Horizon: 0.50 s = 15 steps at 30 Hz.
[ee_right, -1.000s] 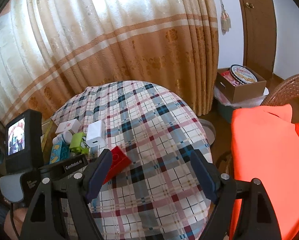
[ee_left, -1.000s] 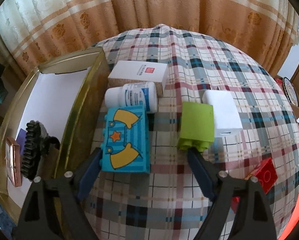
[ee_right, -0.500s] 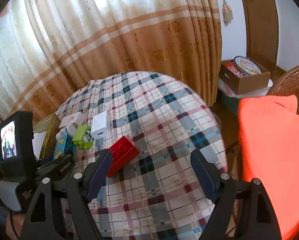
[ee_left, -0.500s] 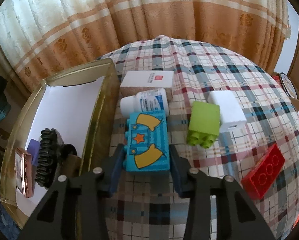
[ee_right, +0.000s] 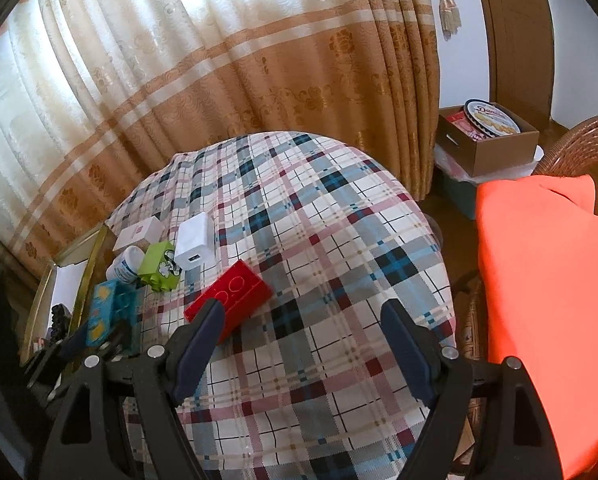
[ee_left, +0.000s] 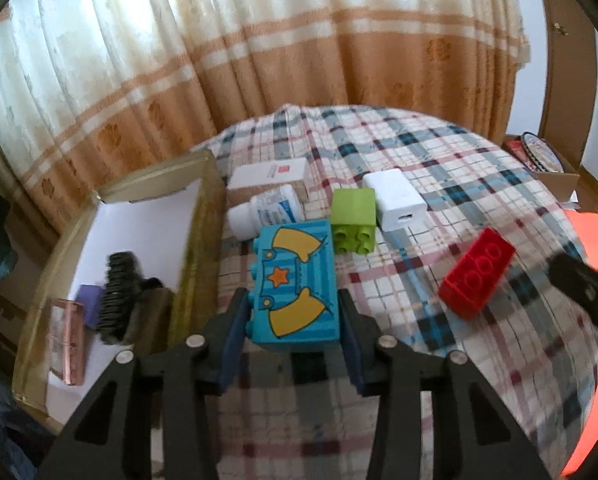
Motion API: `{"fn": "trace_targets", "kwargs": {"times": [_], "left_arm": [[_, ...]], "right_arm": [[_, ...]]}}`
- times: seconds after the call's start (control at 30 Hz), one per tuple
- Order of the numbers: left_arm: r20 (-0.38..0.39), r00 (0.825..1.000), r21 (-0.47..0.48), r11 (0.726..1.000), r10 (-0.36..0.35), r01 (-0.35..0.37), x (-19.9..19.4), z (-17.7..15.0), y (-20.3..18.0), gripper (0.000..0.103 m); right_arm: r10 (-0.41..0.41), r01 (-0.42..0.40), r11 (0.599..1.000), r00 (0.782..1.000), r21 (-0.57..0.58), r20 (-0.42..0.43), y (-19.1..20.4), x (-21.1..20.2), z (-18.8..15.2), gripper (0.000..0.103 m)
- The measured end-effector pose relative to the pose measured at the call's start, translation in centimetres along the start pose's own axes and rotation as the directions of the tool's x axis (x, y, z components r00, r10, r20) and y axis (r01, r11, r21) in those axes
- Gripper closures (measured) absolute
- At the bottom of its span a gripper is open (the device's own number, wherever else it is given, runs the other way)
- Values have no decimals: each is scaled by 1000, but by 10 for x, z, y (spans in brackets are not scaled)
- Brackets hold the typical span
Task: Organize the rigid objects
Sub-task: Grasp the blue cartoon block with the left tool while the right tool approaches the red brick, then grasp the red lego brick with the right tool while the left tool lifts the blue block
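A: Two grippers are seen over a plaid cloth. How are the jaws set?

B: The left gripper is pinched on the blue block, a pad pressed to each long side. The block is held lifted above the cloth, just right of the tray. The right gripper is spread wide with nothing between its fingers; it hangs over the cloth, its left finger just in front of the red block.

A: What can be read?

B: On the blue block only pictures are printed: an orange star between two yellow shapes. Raised rings are moulded on the red block's face; no letters can be made out. A red square mark is carried on the white box, but its print is too small. Blue text is borne on the bottle label, unreadable. On the round tin in the cardboard carton, blue script beginning "Dan" is partly legible.

A: Where are the other pieces?

B: The green block is lying beside the charger, touching or nearly so. The bottle is laid on its side against the white box. In the tray a black brush and a pink case are kept.
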<state>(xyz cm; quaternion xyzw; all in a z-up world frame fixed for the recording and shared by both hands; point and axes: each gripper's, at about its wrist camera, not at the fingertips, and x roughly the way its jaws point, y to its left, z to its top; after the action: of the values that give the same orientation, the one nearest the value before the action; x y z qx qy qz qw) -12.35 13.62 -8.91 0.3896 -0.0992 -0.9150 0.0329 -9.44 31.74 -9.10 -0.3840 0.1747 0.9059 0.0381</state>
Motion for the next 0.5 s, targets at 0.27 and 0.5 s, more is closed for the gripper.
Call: {"fn": "trace_targets", "kwargs": {"times": [0.27,0.5], "left_arm": [[45,996,-12,997,-80,81,-24,-18,27,61],[107,985,-45,989,-135,140,-46,-19,49,61]], "right_arm": [[22,-22,1000,999,1,-31,9,6,-5,21],[44,-43,999,997,20,-60,25,19,-5,21]]}}
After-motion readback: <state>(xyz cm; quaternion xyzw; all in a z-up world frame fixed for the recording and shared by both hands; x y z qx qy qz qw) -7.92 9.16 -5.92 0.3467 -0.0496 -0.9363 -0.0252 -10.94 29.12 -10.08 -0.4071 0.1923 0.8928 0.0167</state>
